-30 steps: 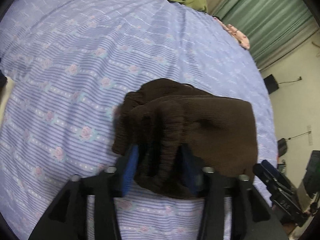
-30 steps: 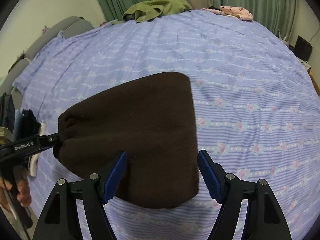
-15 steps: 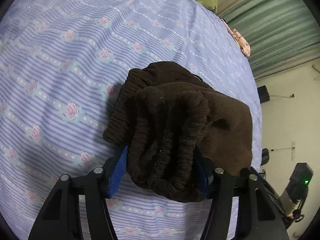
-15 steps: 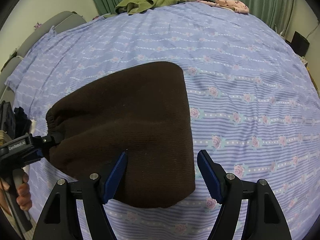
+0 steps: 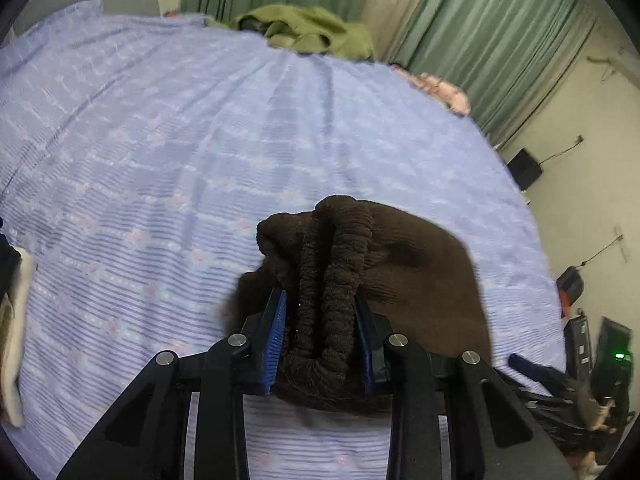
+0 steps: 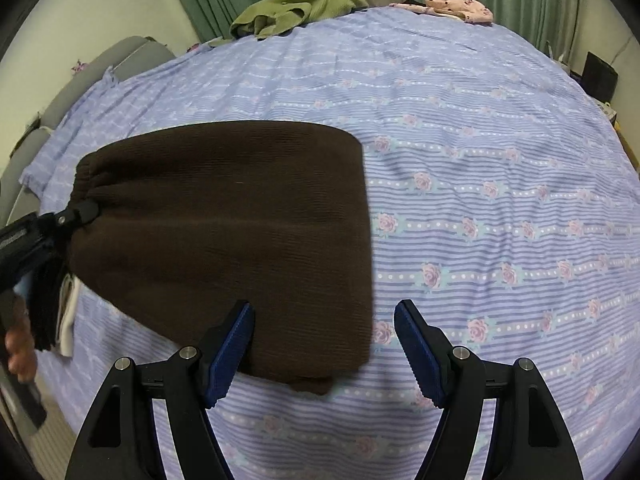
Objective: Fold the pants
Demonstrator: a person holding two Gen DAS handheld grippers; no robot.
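We have the brown pants (image 6: 240,232) folded into a compact bundle near the front edge of the bed (image 6: 500,160), lying on the striped floral sheet. Our left tool (image 5: 320,332) is closing on the gathered elastic waistband (image 5: 328,280), and the ribbed folds are already bunched between its blue pads, so we read this as a grip on the waistband end. Our right tool (image 6: 324,344) stands wide apart above the near corner of the bundle, one pad over the fabric and the other over bare sheet, holding nothing.

The chief risk, as we judge it, is that the left tool has caught only some of the layers. If we lift or drag from that end, the loose layers may slide out and the fold will open. With the right tool not pinning the far end, the whole bundle could also drag across the sheet and skew instead of folding over. The thick ribbed band may slip from between the pads if the squeeze is shallow. A green garment (image 6: 296,8) and a pink one (image 6: 460,8) lie well apart at the far edge, and pose no hazard.
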